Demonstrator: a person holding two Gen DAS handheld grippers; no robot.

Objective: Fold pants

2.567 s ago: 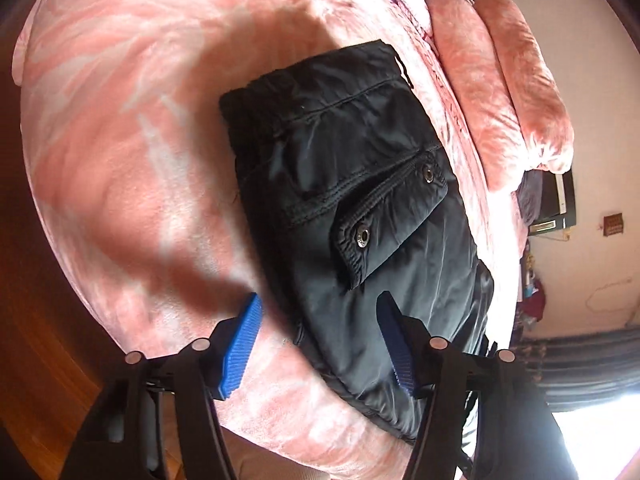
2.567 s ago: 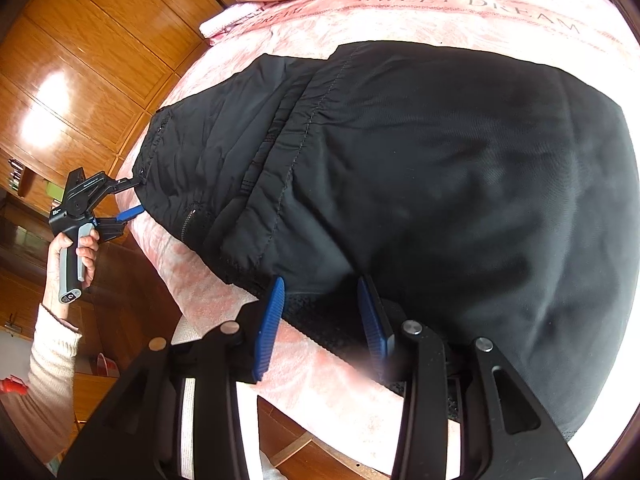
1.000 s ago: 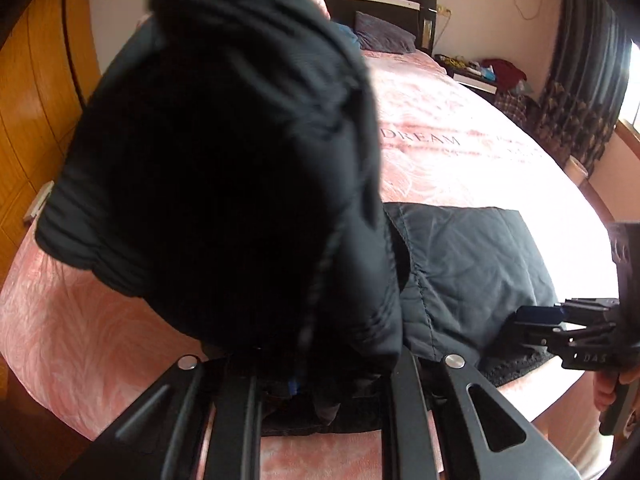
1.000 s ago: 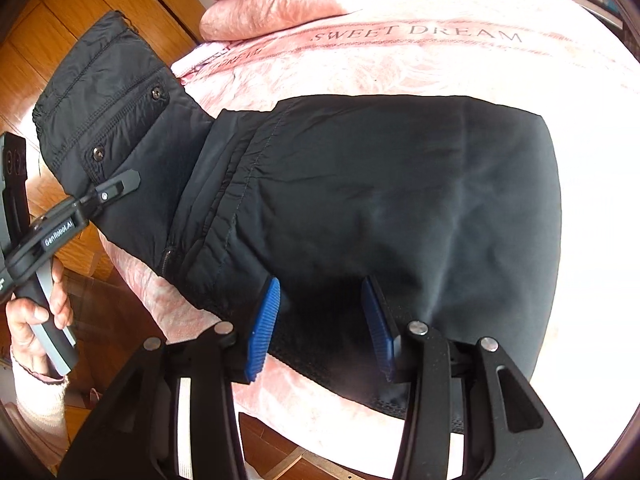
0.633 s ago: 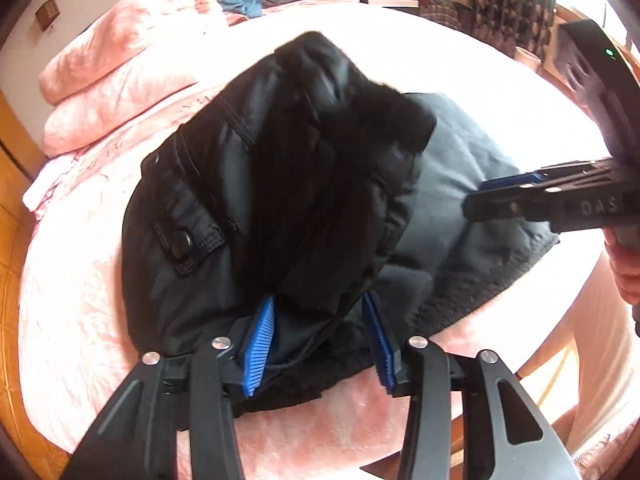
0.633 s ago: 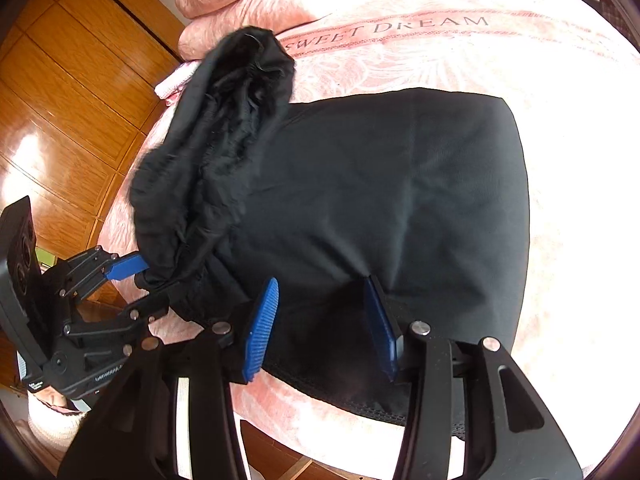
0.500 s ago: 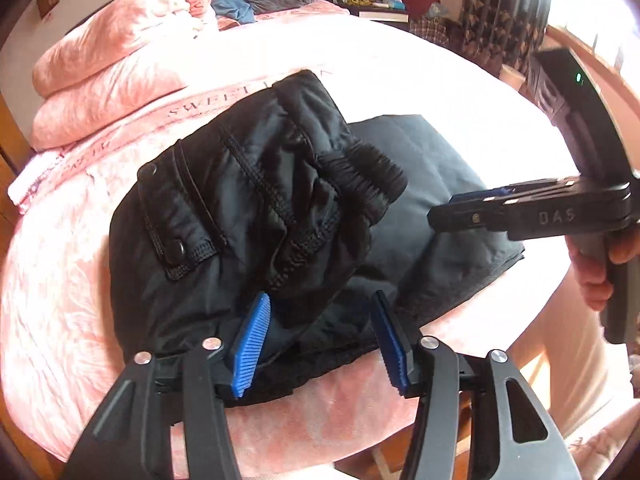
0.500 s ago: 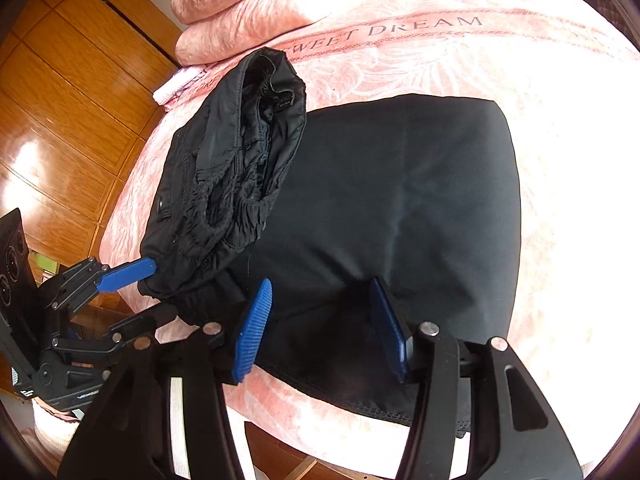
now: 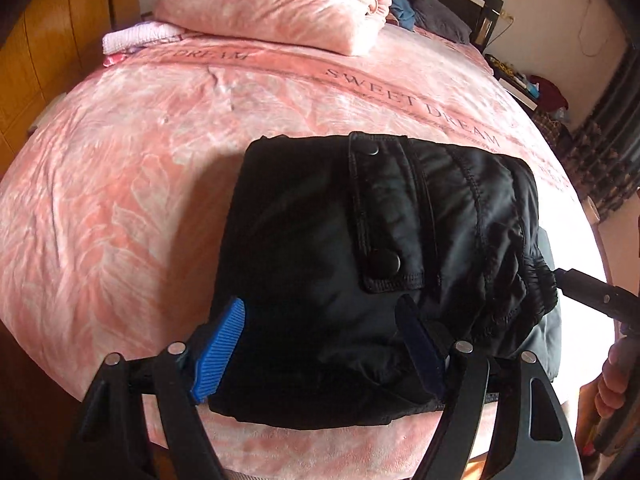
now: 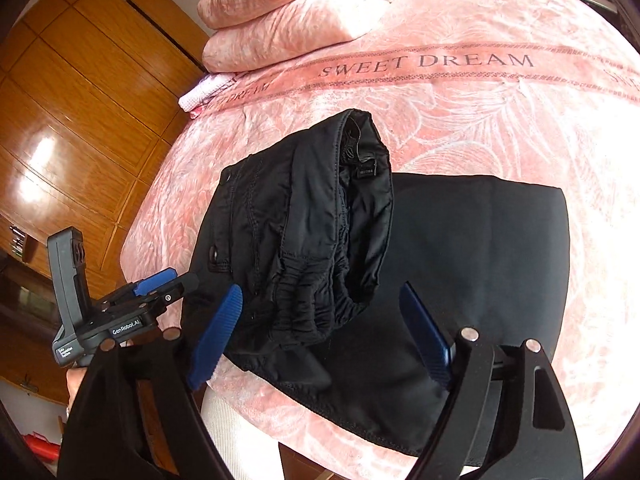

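The black pants (image 9: pixel 372 264) are laid near the front edge of the pink bedspread (image 9: pixel 120 184), the waistband half doubled over onto the flat leg panel (image 10: pixel 480 248) — a fold judged to be just set down, since neither tool grips the cloth. The top layer is seen bunched and gaping at the elastic, so smoothing is probably still owed.

Just in front of the pants, the left gripper (image 9: pixel 320 354) is held with its jaws opening wide; fabric lies between the blue pads but is not pressed. The right gripper (image 10: pixel 320 332) is likewise opening, spread across the crumpled waistband without pinching it.

Beyond the pants, toward the headboard, folded pink quilts (image 9: pixel 280 8) are stacked. The near hem is hidden behind the tools, and how squarely the layers line up underneath cannot be told. A hand (image 9: pixel 616 384) is cut off at the frame edge.
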